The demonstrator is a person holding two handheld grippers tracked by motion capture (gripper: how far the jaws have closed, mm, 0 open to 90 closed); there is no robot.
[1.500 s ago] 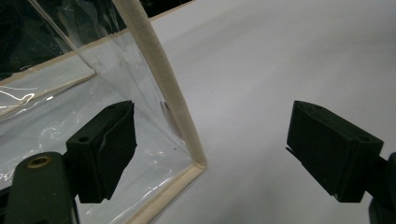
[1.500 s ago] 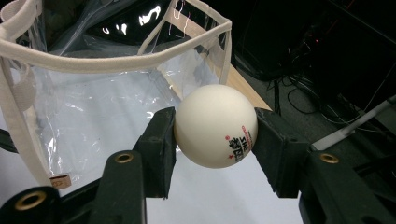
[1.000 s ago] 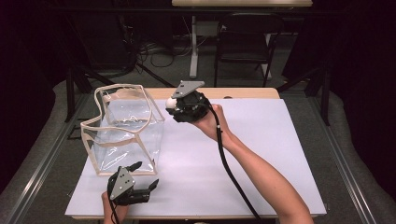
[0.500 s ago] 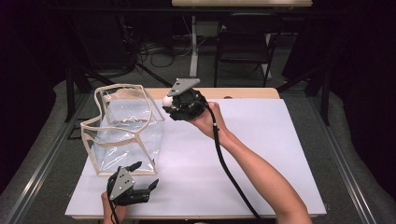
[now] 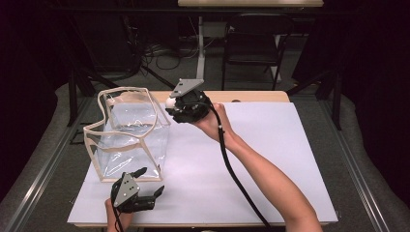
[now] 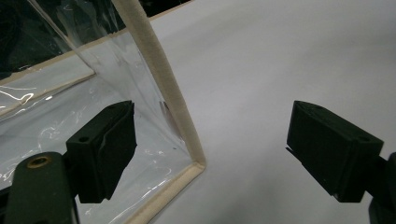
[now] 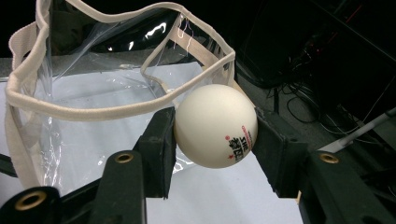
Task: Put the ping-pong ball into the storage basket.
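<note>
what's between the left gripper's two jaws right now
The near corner edge of the clear bag, its cream-trimmed seam standing in the gap of the open left gripper, touching neither jaw; this shows in the left gripper view.

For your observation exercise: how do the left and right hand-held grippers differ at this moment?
The right hand-held gripper is shut on a white ball; the left hand-held gripper is open and holds nothing. The right is raised beside the clear bag's rim; the left sits low at the bag's bottom corner. Both have black jaws.
</note>
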